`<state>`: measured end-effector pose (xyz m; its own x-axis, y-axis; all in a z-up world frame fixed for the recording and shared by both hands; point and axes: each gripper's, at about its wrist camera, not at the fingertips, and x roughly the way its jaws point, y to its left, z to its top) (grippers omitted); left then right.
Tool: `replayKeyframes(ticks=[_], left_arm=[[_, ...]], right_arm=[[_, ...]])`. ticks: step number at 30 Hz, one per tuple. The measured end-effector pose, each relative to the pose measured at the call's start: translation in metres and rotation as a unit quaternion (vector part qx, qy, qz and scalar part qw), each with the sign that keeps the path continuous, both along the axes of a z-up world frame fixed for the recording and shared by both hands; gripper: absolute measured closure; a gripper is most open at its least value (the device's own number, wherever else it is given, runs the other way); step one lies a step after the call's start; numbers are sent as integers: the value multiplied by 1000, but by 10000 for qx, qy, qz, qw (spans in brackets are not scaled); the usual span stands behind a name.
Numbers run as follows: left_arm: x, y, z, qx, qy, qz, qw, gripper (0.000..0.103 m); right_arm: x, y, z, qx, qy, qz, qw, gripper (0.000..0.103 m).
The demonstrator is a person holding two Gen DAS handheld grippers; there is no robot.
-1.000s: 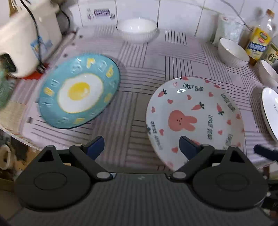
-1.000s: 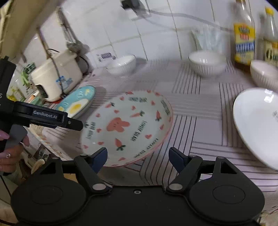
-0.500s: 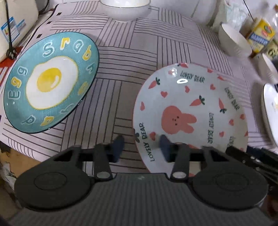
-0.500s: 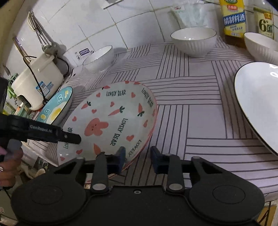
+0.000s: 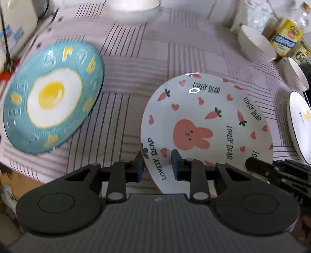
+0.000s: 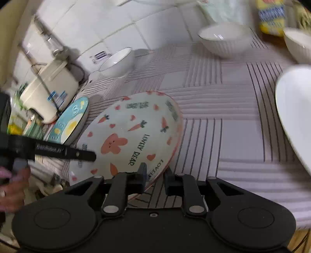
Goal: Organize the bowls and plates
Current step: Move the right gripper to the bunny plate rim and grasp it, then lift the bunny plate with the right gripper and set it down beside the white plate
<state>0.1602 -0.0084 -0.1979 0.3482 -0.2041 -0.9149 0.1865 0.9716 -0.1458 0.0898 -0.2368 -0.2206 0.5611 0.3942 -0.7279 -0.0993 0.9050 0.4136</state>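
Gripping the near rim of the rabbit plate (image 5: 206, 124) from two sides, both grippers have their blue-padded fingers closed down on the china: the left gripper (image 5: 157, 165) pinches the plate's near-left edge, one pad under the rim and the other on the printed face beside the words LOVELY BEAR, while the right gripper (image 6: 154, 176) clamps the near-right edge in the same way. In the right wrist view the rabbit plate (image 6: 134, 136) sits tilted, its near-right rim raised off the striped tablecloth (image 6: 223, 136) and its far-left side lower; whether that low side touches the cloth cannot be told. The plate is white with a pink rabbit in the middle, carrots and hearts scattered around it. To its left, well apart on the tablecloth (image 5: 136, 64), lies the blue egg plate (image 5: 52, 97) with a fried egg painted in the centre, close to the table's left edge. A plain white plate (image 5: 299, 124) with a thin dark rim lies to the right, partly cut off by the frame. Three white ribbed bowls stand toward the tiled wall: one far bowl (image 5: 134, 7) at the back centre, one bowl (image 5: 254, 44) at the back right beside a yellow-labelled oil bottle (image 5: 285, 37), and another bowl (image 5: 296, 74) just right of that. A cream rice cooker (image 6: 50, 93) stands at the left.
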Motion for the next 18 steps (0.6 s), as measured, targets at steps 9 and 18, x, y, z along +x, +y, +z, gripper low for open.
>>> replayKeyframes(ticks=[9, 18], left_arm=[[27, -28, 24, -103, -266, -305, 9991, 75], [86, -48, 21, -81, -254, -510, 9983, 75]], right_arm=[[24, -28, 25, -142, -432, -43, 9990, 79], [77, -44, 21, -234, -573, -52, 9981, 78]])
